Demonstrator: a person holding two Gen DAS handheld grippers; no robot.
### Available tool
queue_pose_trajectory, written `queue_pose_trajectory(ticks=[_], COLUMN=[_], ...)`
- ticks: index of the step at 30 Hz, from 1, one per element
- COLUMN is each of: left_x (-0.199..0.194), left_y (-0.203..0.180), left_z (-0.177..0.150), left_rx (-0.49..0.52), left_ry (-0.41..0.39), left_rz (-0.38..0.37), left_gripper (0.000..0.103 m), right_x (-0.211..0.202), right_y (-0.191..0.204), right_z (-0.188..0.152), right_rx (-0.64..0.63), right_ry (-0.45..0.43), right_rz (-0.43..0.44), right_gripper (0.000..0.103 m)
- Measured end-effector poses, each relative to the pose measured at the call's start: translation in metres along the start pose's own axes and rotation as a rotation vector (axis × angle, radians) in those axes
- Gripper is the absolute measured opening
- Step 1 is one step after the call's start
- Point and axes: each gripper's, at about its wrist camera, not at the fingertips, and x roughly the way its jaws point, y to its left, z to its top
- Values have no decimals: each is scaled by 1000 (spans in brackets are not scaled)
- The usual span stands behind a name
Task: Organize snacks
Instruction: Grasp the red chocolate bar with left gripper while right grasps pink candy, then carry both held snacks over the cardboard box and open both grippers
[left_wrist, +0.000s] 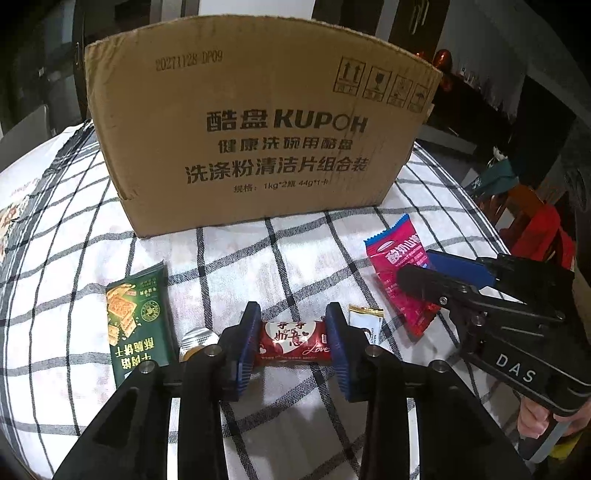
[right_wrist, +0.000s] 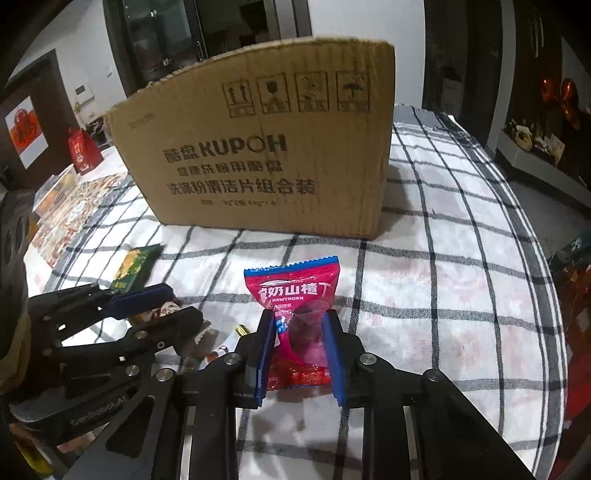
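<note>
My left gripper (left_wrist: 293, 321) is shut on a red heart-print candy bar (left_wrist: 293, 343), its blue pads pressing on the two ends as it lies on the checked cloth (left_wrist: 258, 266). My right gripper (right_wrist: 299, 317) is shut on a pink hawthorn packet (right_wrist: 295, 295), which is pinched in at the waist. In the left wrist view the right gripper (left_wrist: 415, 264) covers the lower part of that packet (left_wrist: 391, 258). A tall cardboard box (left_wrist: 258, 129) stands behind both, and its inside is hidden. A green biscuit packet (left_wrist: 136, 325) lies to the left.
A small silver-and-gold sweet (left_wrist: 197, 341) and a white sachet (left_wrist: 365, 319) lie either side of the left fingers. A red gift bag (right_wrist: 83, 151) and printed sheets (right_wrist: 74, 210) sit at the far left. The round table's edge (right_wrist: 546, 295) curves away on the right.
</note>
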Motion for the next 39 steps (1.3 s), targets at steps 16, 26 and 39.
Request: queue_pose_trajectory(ticks=[16, 26, 39], left_x=[-50, -86, -119], left_y=[-1, -1, 6], left_z=[8, 24, 49], left_rx=[0, 9, 20], left_ry=[-115, -201, -298], left_rz=[3, -7, 13], left_gripper=[35, 35, 35], right_x=[-32, -60, -84], right_y=[6, 12, 21], right_z=[7, 22, 49], right_rx=[23, 39, 42], right_ry=[-65, -140, -221], right_rz=[19, 31, 46], right_gripper=[27, 27, 27])
